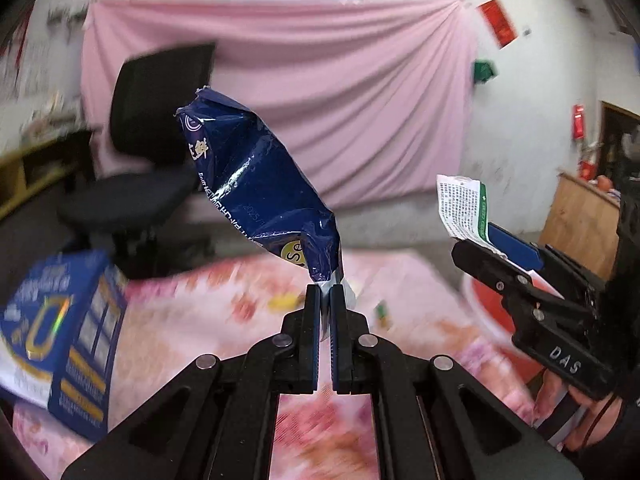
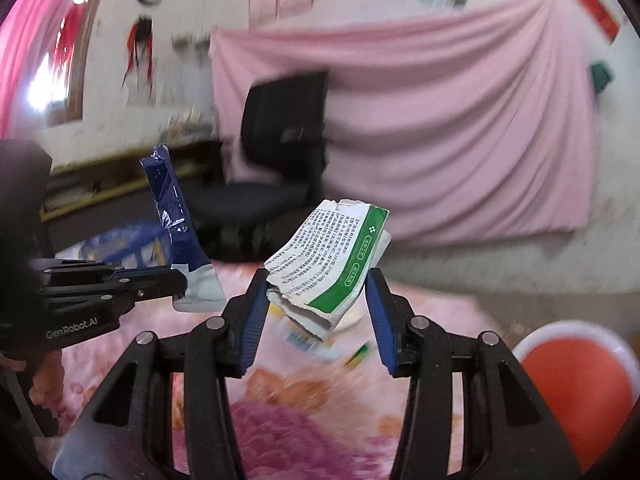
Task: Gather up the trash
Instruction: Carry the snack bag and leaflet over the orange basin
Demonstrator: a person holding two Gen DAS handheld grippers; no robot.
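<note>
My left gripper [image 1: 325, 289] is shut on the bottom edge of a dark blue snack wrapper [image 1: 256, 184] and holds it upright above the pink floral cloth [image 1: 192, 320]. The wrapper [image 2: 172, 216] and the left gripper [image 2: 176, 278] also show at the left of the right wrist view. My right gripper [image 2: 316, 280] is shut on a crumpled white and green carton [image 2: 328, 256], held across its width between the blue pads above the cloth. The carton [image 1: 460, 208] in the right gripper [image 1: 480, 242] also shows at the right of the left wrist view.
A red basin with a white rim [image 2: 576, 392] sits at the lower right, also seen in the left wrist view [image 1: 488, 304]. A blue box [image 1: 60, 332] lies at the left. Small scraps [image 2: 360, 354] lie on the cloth. A black office chair [image 2: 276, 160] stands behind.
</note>
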